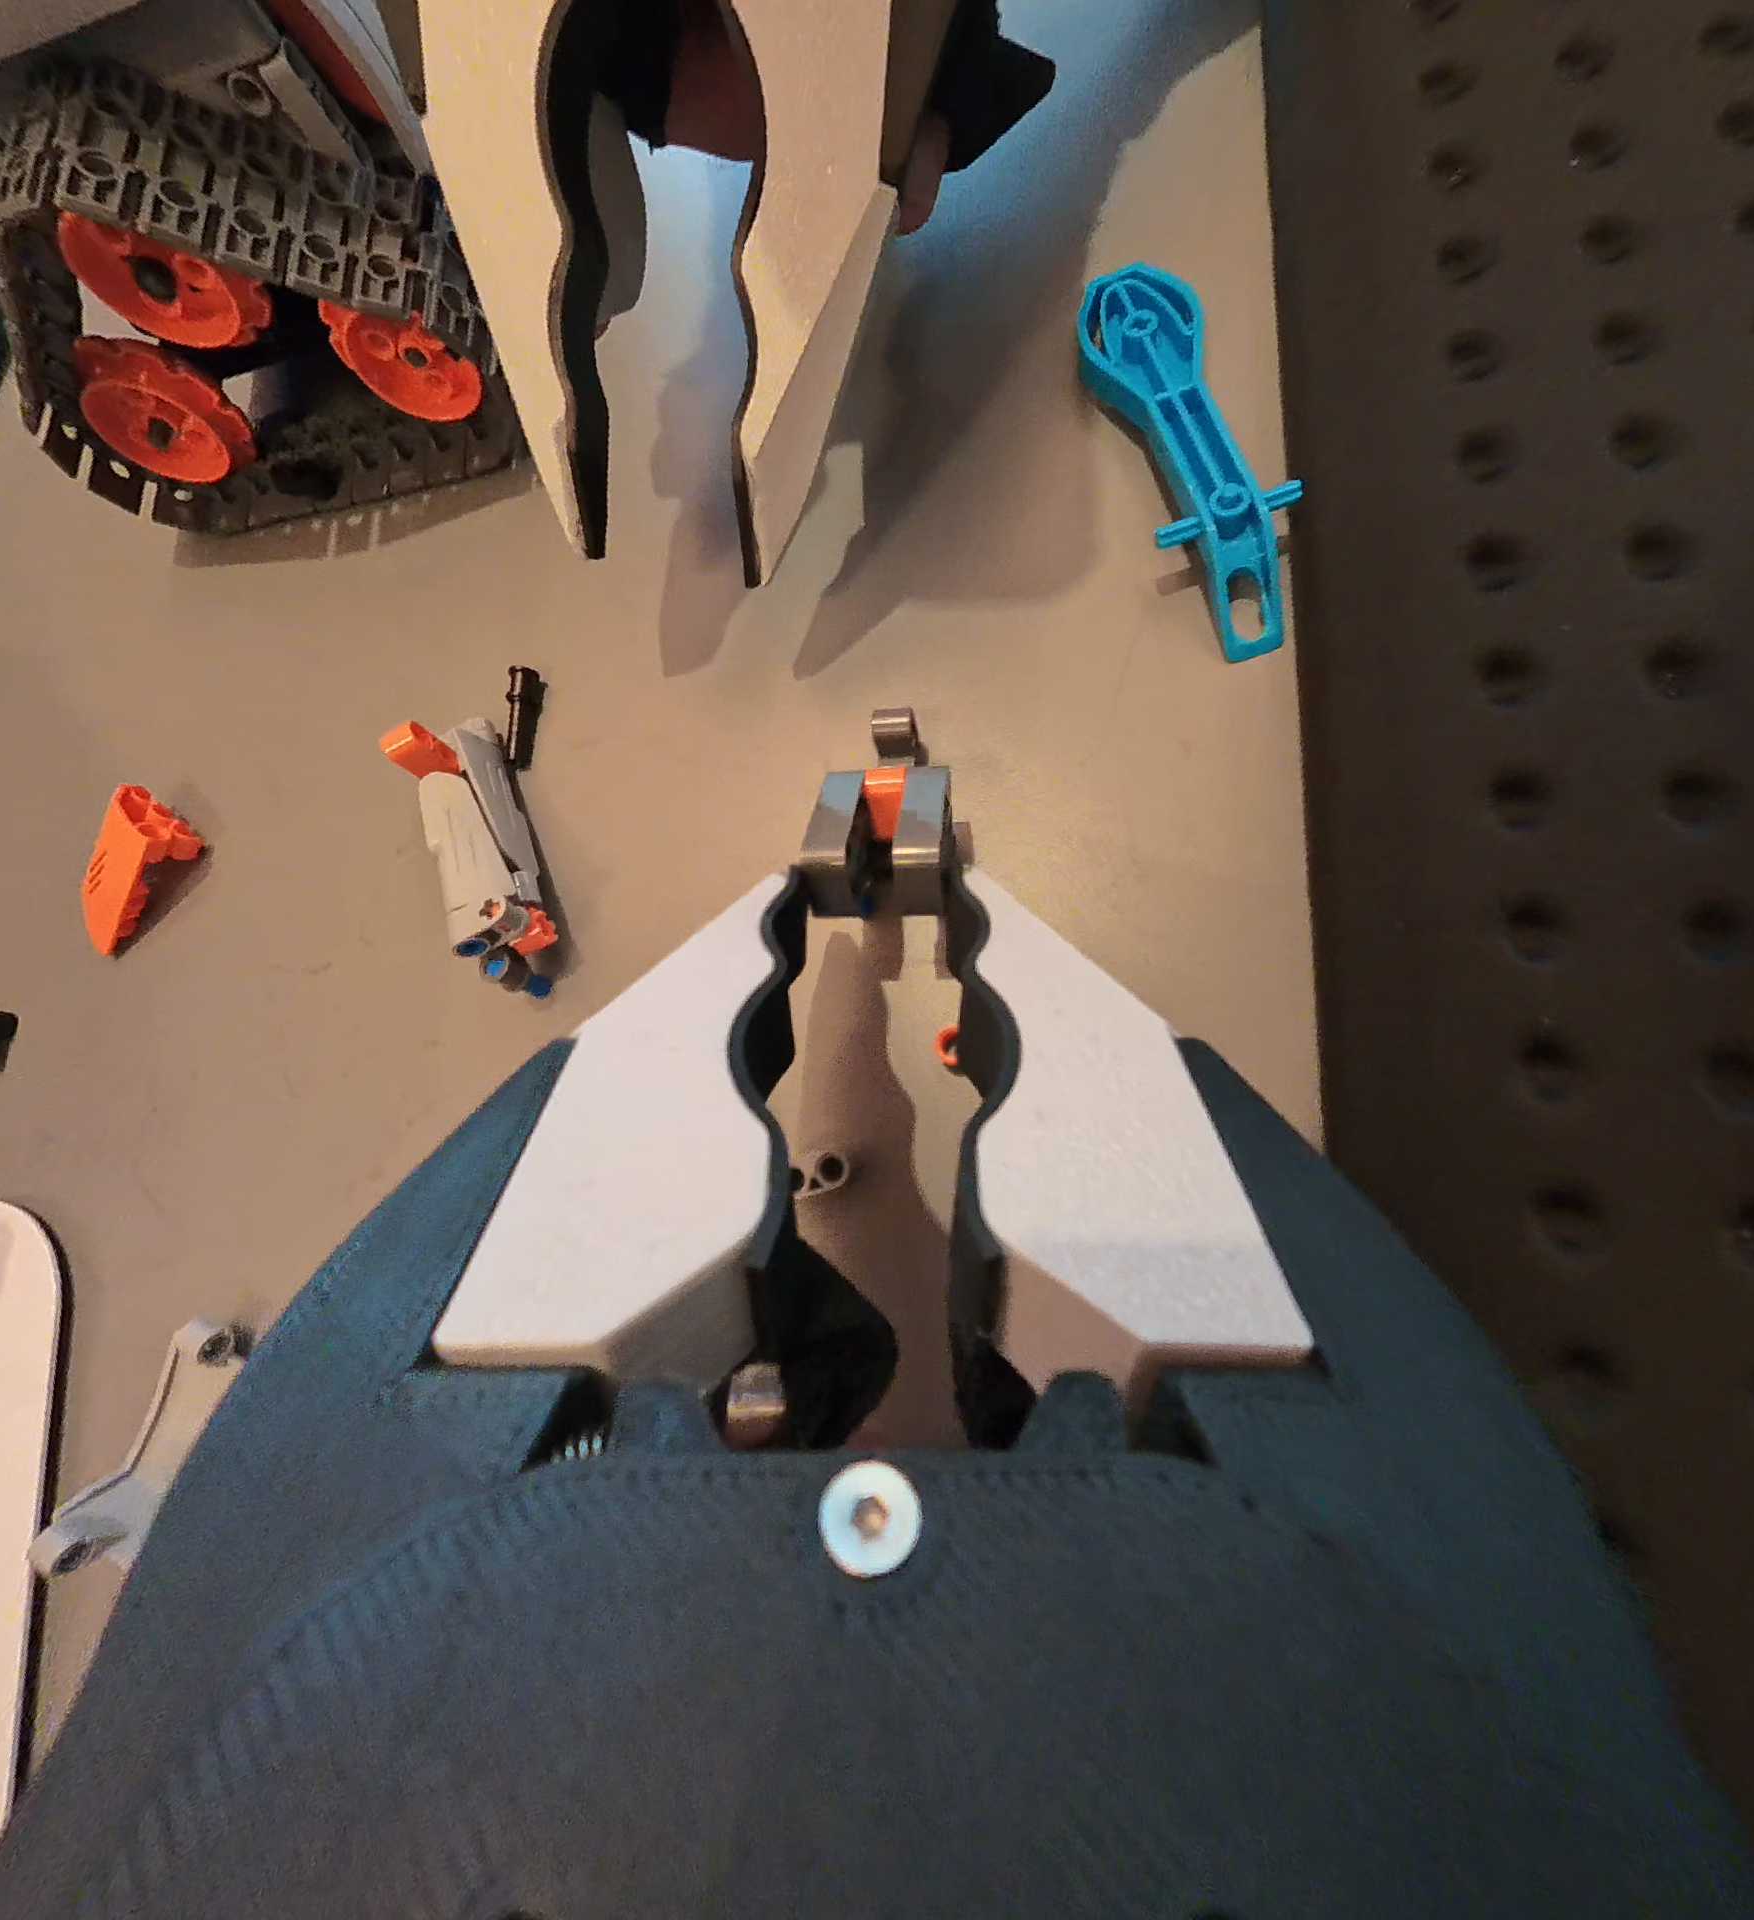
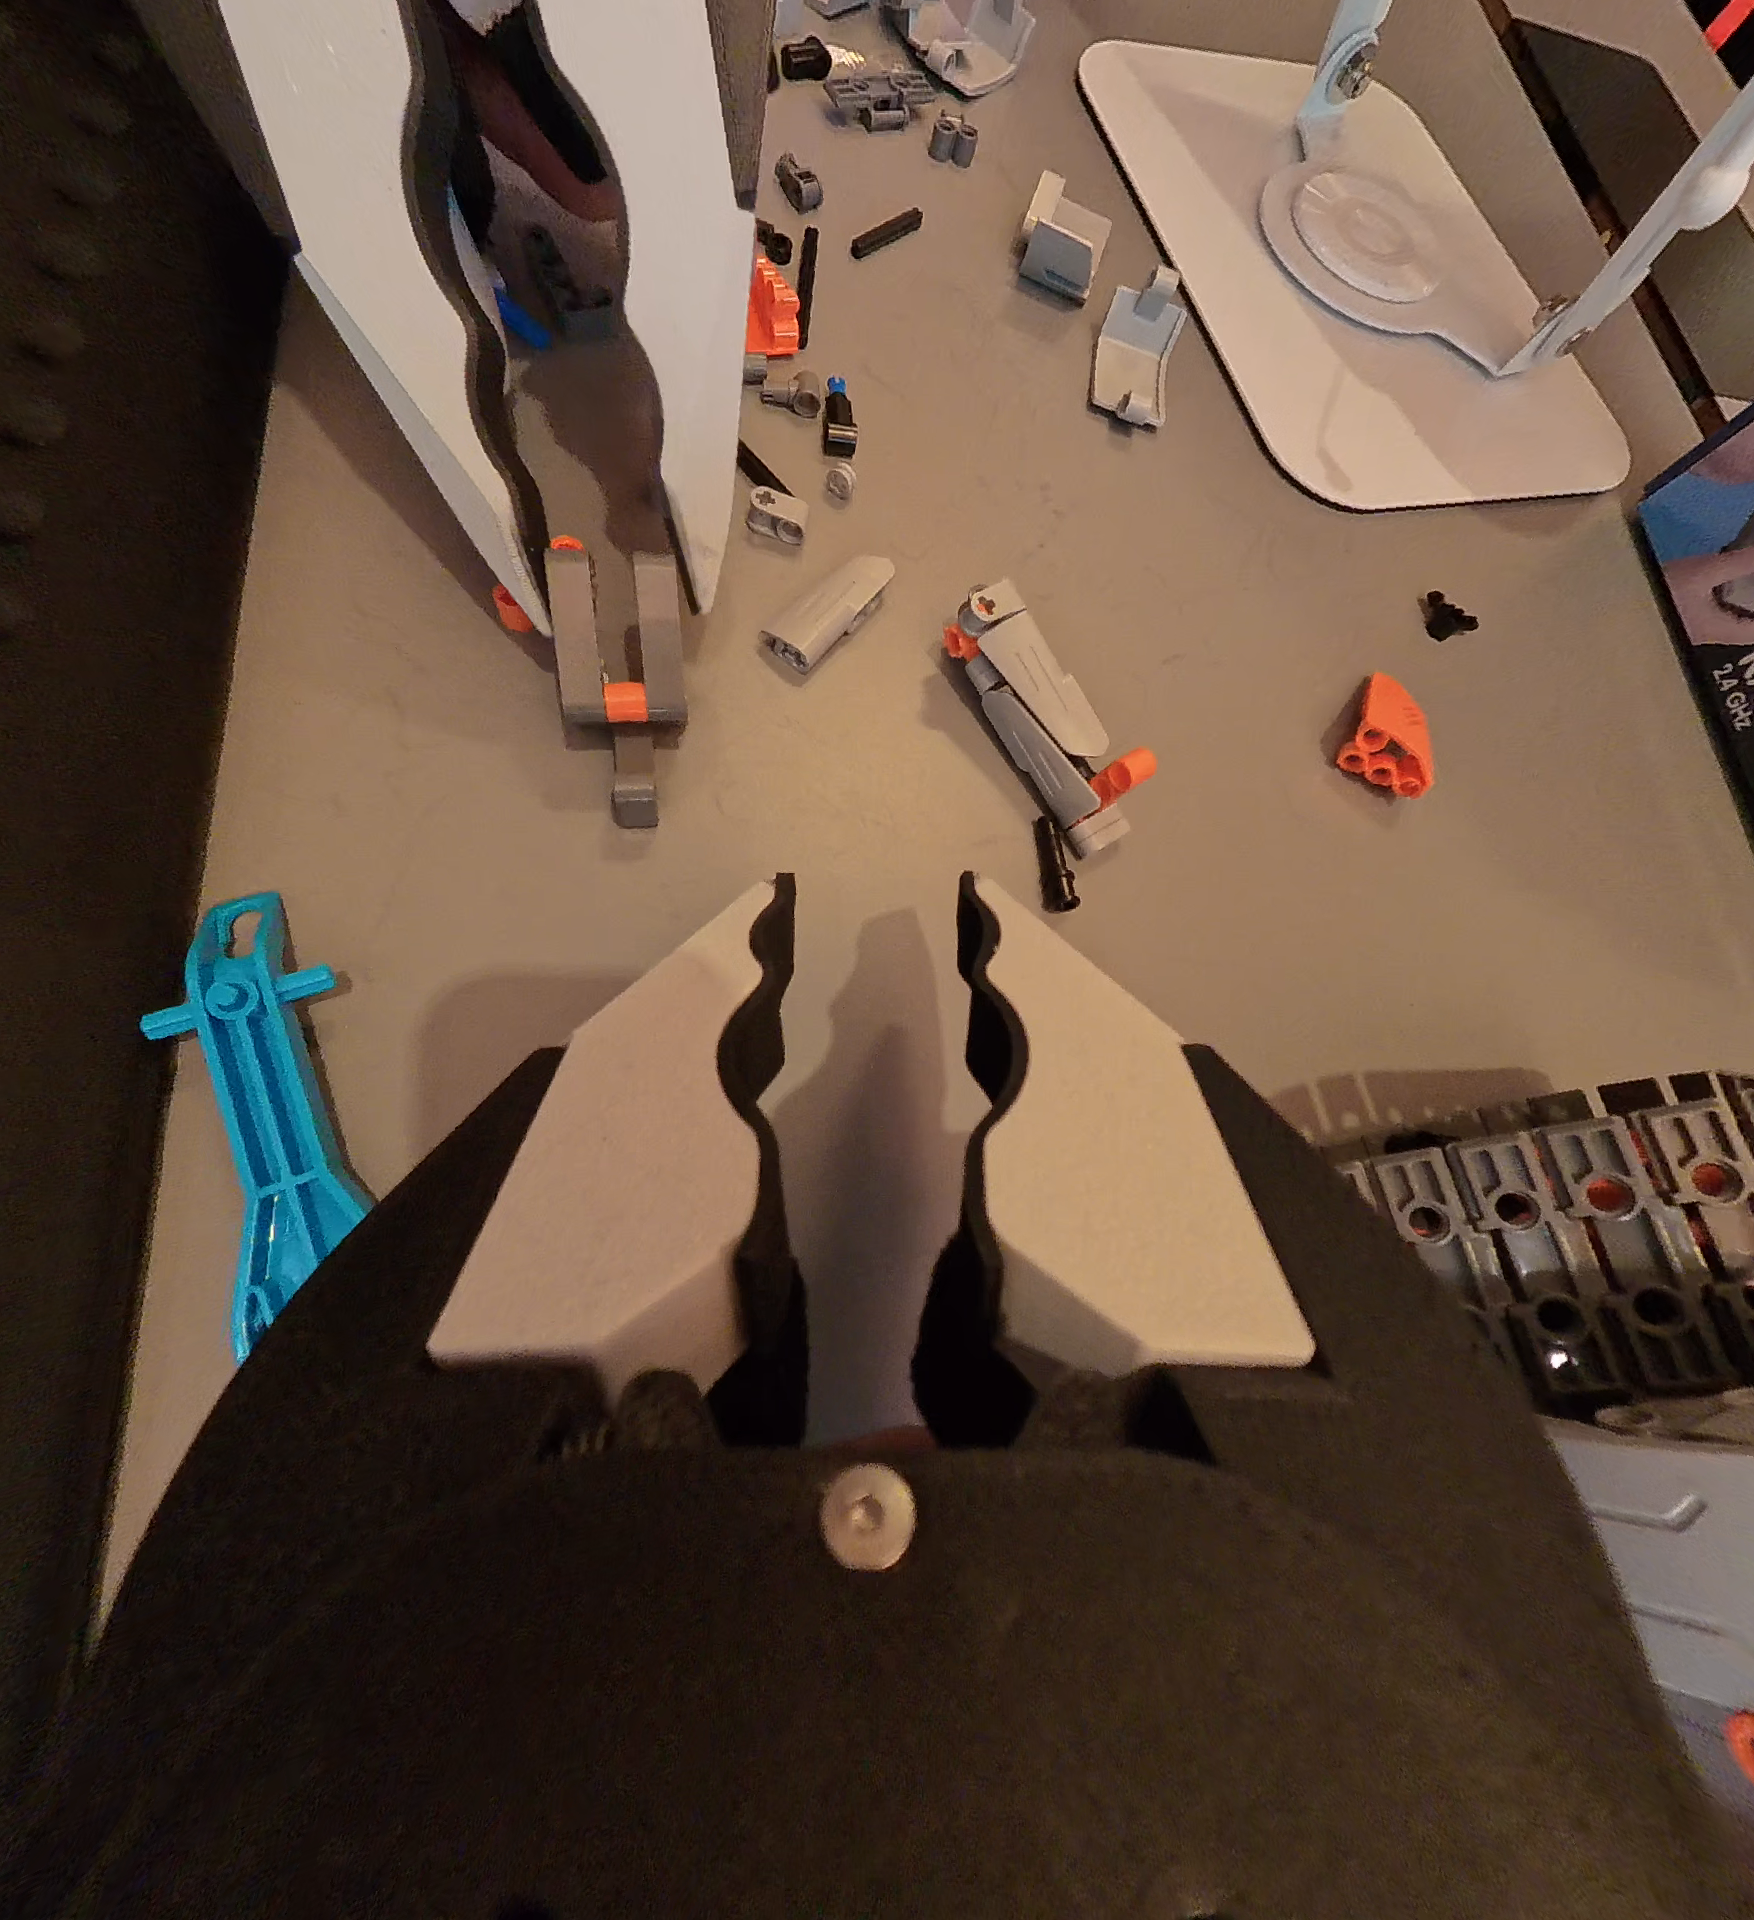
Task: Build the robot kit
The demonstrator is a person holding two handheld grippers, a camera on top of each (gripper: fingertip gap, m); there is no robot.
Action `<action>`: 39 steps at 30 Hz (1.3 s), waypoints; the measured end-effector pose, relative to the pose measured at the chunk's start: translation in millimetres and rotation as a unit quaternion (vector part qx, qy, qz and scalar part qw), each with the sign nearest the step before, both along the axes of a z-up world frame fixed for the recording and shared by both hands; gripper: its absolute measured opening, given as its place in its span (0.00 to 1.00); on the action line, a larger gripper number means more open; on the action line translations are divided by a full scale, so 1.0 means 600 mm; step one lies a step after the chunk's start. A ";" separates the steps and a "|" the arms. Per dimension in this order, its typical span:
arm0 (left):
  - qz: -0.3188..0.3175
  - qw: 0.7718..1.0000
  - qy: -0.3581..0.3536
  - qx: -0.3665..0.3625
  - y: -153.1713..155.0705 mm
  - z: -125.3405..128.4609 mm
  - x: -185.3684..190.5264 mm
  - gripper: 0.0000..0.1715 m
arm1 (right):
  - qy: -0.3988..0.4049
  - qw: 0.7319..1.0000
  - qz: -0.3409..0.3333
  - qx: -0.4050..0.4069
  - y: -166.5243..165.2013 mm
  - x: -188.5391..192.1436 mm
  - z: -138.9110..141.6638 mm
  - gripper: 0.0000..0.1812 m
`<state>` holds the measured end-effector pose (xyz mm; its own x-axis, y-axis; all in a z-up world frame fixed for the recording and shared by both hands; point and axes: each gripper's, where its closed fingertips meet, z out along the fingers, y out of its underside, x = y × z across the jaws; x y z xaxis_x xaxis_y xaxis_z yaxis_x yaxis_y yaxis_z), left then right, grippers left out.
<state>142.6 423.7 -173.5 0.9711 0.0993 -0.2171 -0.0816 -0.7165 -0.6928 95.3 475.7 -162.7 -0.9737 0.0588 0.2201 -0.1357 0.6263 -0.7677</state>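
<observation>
My left gripper (image 1: 875, 883) is shut on a grey forked brick assembly (image 1: 831, 821) with an orange piece in its middle, low over the grey tabletop (image 1: 1060, 727). The right wrist view shows the same assembly (image 2: 572, 644) between the left gripper's tips (image 2: 613, 608), its free end lying towards me. My right gripper (image 2: 875, 883) is open and empty just above the tabletop, a short way from the assembly. It also shows in the left wrist view (image 1: 673, 556), facing the left gripper. A black pin (image 2: 1055, 862) lies just right of its tips.
A blue brick-separator tool (image 1: 1179, 436) (image 2: 249, 1122) lies by a dark dotted mat (image 2: 42, 727). A tracked model with orange wheels (image 1: 229, 343) (image 2: 1579, 1226), a grey-white sub-assembly (image 2: 1039, 707), an orange wedge (image 2: 1387, 738), loose parts (image 2: 800, 416), a white stand base (image 2: 1372, 416) and a box (image 2: 1746, 623) surround the work area. The tips of one gripper are about 8 centimetres away from the tips of the other. Between my right fingertips and the black pin (image 2: 1055, 862) there is roughly 5 centimetres. My left wrist view (image 1: 520, 722) looks at it from another angle.
</observation>
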 end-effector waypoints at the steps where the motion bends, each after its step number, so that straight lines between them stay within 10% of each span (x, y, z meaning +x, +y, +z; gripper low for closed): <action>1: 0.001 1.000 0.000 0.001 0.000 0.001 -0.001 0.14 | 0.000 1.000 0.001 -0.001 -0.001 0.001 0.001 0.16; 20: 0.054 0.954 -0.195 0.219 0.017 0.096 -0.024 0.14 | -0.097 0.990 0.037 -0.100 -0.041 0.048 0.055 0.06; 39: 0.046 0.967 -0.139 0.209 0.002 0.101 -0.027 0.15 | -0.079 0.986 0.039 -0.138 -0.043 0.045 0.082 0.04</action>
